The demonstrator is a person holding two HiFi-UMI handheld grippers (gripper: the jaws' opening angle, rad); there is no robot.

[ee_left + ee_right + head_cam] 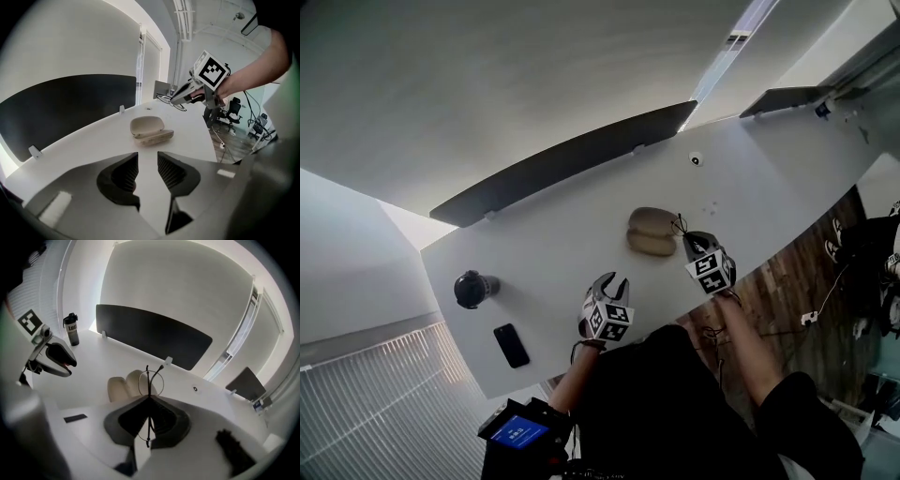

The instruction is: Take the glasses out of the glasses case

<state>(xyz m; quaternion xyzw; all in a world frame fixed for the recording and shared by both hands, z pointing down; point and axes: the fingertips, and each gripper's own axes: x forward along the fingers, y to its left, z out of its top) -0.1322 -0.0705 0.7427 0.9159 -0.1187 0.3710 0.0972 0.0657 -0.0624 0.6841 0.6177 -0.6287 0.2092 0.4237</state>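
A beige glasses case (651, 232) lies open on the white table (544, 253), with its lid folded back. My right gripper (149, 401) is shut on thin wire-framed glasses (151, 382) and holds them in the air just right of the case (123, 387). From the left gripper view, the right gripper (174, 100) hangs above and behind the case (149, 130). My left gripper (147, 171) stands open and empty over the table's near side, short of the case. The head view places the left gripper (612, 279) left of the right gripper (682, 234).
A dark bottle (472, 289) stands at the table's left, with a black phone (511, 345) lying flat near the front edge. A dark divider panel (572, 159) runs along the far edge. Beyond the table's right end are wooden floor and cables (811, 300).
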